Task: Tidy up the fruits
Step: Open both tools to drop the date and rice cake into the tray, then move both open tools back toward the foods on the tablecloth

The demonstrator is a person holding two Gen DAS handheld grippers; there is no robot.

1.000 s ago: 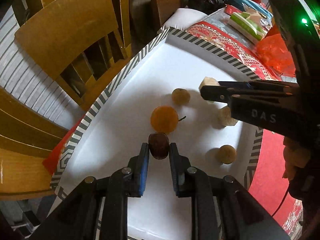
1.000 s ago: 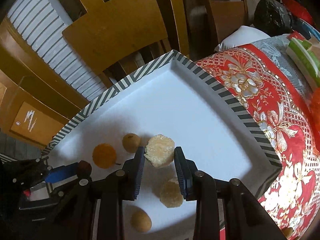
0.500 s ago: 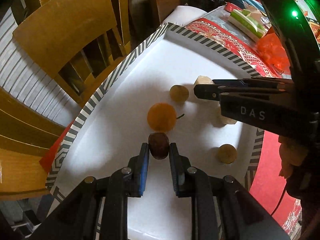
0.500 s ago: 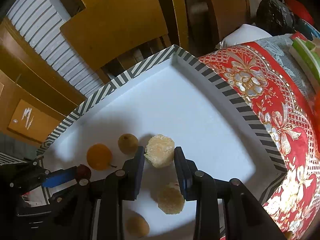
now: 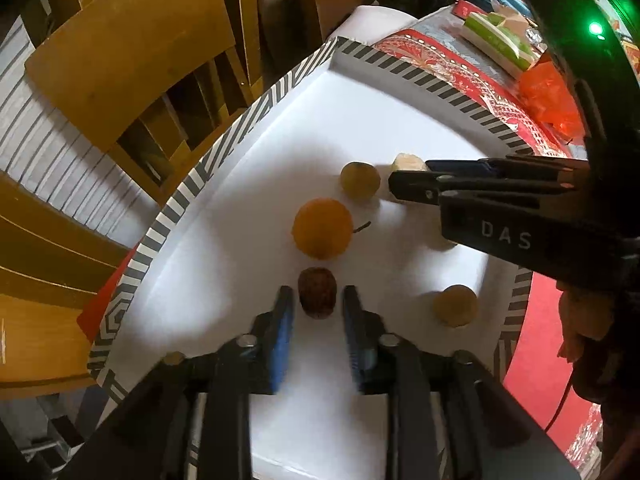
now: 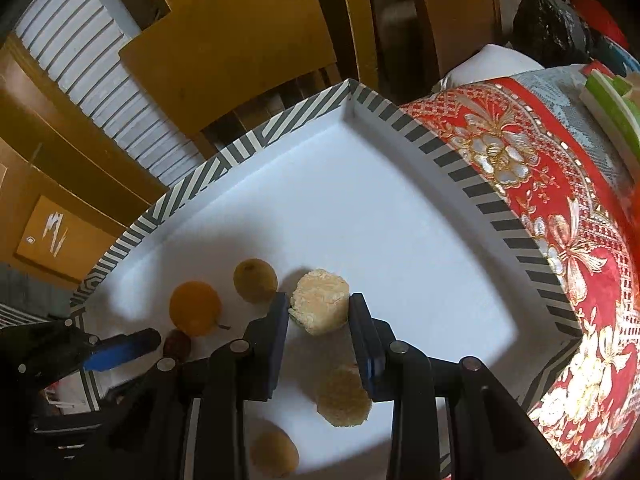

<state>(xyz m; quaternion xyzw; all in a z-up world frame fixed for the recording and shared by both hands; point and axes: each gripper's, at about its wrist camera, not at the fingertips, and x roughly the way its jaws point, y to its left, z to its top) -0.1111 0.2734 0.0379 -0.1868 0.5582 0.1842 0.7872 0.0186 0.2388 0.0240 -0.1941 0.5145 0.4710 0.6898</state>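
Observation:
A white tray with a striped rim (image 5: 224, 148) (image 6: 280, 132) holds the fruits. My left gripper (image 5: 318, 300) is open, its jaws apart on either side of a dark brown fruit (image 5: 317, 291) that rests on the tray just before an orange (image 5: 322, 228). My right gripper (image 6: 319, 308) is open around a pale rough fruit (image 6: 320, 306), with gaps on both sides. A small tan fruit (image 5: 360, 180) (image 6: 255, 280) lies between the two. Another pale rough fruit (image 6: 344, 398) and a tan fruit (image 5: 456, 304) (image 6: 274, 456) lie nearer.
Wooden chairs (image 5: 132, 52) (image 6: 228, 52) stand beyond the tray's far edge. A red patterned tablecloth (image 6: 560, 216) lies to the right, with a green and white pack (image 5: 498, 38) and an orange bag (image 5: 548, 96) on it.
Both grippers have opened: the left has let go of the dark brown fruit and the right has let go of the pale rough fruit, both set down on the tray.

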